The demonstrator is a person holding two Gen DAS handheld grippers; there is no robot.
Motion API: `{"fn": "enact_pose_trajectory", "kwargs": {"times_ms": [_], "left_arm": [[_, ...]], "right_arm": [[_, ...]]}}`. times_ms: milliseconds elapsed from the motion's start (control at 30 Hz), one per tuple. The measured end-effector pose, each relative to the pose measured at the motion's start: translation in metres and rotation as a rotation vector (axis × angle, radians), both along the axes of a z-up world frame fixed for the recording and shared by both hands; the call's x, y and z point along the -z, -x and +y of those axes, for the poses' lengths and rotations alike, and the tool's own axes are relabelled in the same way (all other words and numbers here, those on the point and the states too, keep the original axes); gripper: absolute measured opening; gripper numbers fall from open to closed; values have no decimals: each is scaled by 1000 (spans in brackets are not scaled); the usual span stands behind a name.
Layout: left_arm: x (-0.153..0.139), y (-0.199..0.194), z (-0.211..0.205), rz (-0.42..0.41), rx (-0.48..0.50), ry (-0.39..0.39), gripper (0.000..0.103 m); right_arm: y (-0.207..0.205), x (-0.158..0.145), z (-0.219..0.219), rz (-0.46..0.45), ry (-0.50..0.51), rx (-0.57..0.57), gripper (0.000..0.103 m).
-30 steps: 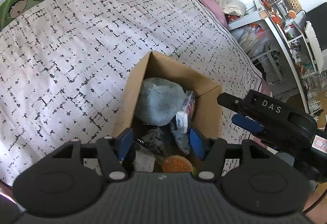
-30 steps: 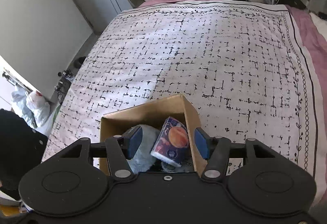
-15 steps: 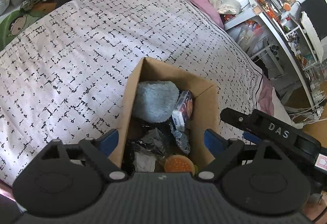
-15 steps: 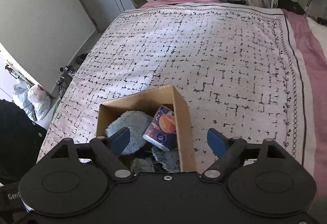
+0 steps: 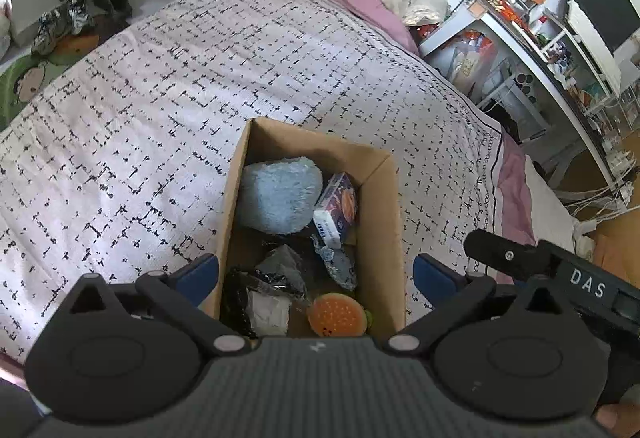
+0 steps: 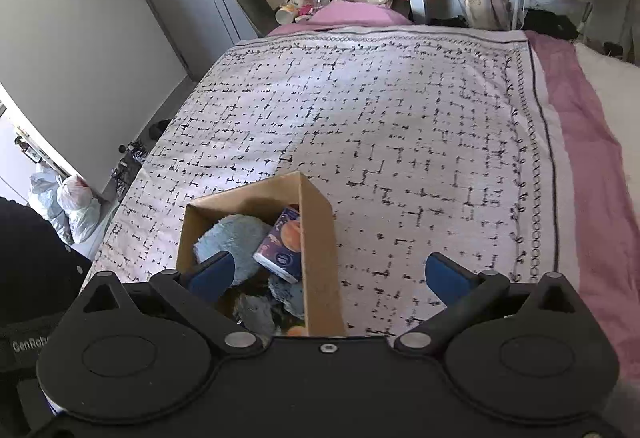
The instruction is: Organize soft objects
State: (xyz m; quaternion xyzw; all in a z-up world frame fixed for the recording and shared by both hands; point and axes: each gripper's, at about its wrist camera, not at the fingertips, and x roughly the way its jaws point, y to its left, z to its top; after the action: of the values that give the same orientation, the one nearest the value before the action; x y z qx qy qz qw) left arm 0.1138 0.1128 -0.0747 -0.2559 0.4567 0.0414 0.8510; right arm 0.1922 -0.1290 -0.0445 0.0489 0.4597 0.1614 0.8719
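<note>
Only writing we can really make out is "DAS" in white on the right gripper (image 5: 520, 262) body poking in from the side, plus a cut-off "GenRob" on a black strap at the edge of the right wrist view. The tissue pack (image 5: 335, 211) has small print we can't read. Both our grippers tilt down over the cardboard box (image 5: 380, 222) on the bedspread (image 5: 160, 118). The left gripper (image 5: 316, 272) jaws are opening wide, nothing pinched, and the right gripper's too. Fluffy blue plush (image 5: 278, 198) and burger toy (image 5: 338, 316) sit inside the box.
</note>
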Motion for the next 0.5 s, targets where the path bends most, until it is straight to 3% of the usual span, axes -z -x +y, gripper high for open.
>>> {"fn": "enact_pose_trajectory", "kwargs": {"times_ms": [167, 500], "left_arm": [[-9, 7, -10, -18, 7, -27, 102], [-33, 24, -35, -70, 39, -79, 102]], "right_arm": [[12, -8, -14, -33, 28, -12, 103], [35, -22, -58, -80, -84, -9, 103]]}}
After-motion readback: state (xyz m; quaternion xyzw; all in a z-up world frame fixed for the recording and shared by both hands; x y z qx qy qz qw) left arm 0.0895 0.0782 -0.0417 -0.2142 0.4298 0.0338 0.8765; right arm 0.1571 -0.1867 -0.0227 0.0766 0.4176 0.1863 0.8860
